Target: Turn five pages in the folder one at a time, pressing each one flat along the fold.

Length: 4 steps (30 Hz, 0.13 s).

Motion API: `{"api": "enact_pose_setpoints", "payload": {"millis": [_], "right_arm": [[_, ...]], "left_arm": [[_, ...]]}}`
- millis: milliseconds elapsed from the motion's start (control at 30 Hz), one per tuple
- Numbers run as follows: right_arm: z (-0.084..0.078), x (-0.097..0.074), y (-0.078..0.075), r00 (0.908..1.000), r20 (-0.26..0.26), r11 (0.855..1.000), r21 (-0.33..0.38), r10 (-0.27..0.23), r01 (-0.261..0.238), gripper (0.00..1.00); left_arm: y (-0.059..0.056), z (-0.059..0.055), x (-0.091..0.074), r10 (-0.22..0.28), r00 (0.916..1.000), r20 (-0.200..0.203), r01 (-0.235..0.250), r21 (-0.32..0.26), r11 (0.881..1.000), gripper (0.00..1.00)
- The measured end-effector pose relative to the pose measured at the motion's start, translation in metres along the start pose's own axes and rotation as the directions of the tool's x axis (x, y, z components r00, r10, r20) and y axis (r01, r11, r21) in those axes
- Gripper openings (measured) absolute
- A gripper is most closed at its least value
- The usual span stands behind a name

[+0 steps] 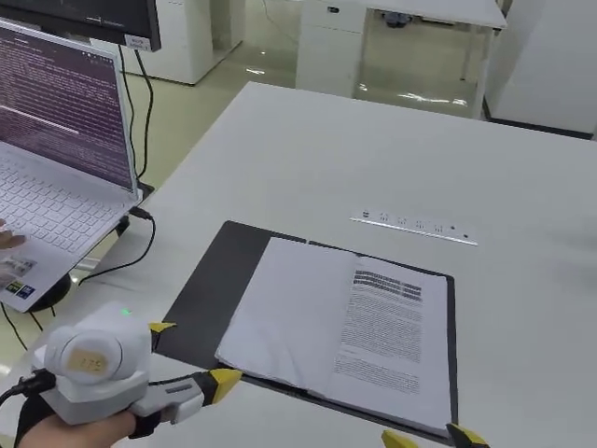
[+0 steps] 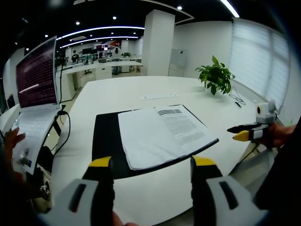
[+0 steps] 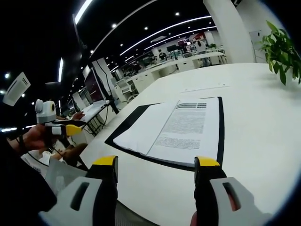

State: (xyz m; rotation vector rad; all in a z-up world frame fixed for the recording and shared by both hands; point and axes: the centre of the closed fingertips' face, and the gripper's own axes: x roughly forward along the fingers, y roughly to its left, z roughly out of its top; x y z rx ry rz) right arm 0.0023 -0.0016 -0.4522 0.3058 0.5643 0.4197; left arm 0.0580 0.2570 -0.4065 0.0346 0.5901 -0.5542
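A black folder [image 1: 207, 291] lies open on the white table [image 1: 373, 149]. It holds a blank white left page [image 1: 284, 317] and a printed right page [image 1: 392, 341]. My left gripper [image 1: 192, 353] hovers open just off the folder's near left corner, with nothing between its yellow tips. In the left gripper view the gripper [image 2: 151, 162] faces the folder [image 2: 106, 136] from the near edge. My right gripper [image 1: 431, 437] is open below the folder's near right corner. In its own view the gripper [image 3: 156, 162] looks over the printed page [image 3: 188, 125].
An open laptop [image 1: 56, 168] stands at the left with a hand [image 1: 9, 239] on its keyboard and cables [image 1: 140, 233] trailing beside it. A flush socket strip [image 1: 415, 226] lies behind the folder. A potted plant [image 2: 216, 77] stands at the far table edge.
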Motion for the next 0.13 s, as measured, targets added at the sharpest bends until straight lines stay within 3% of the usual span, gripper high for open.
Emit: {"api": "enact_pose_setpoints", "payload": {"millis": [133], "right_arm": [[0.0003,-0.0049,-0.0027,0.9998,0.009,1.000,0.008,-0.015,0.015,0.65]], "left_arm": [[-0.0005,-0.0012,0.0023,-0.007,1.0000,-0.003,0.007,0.005,1.000,0.66]]}}
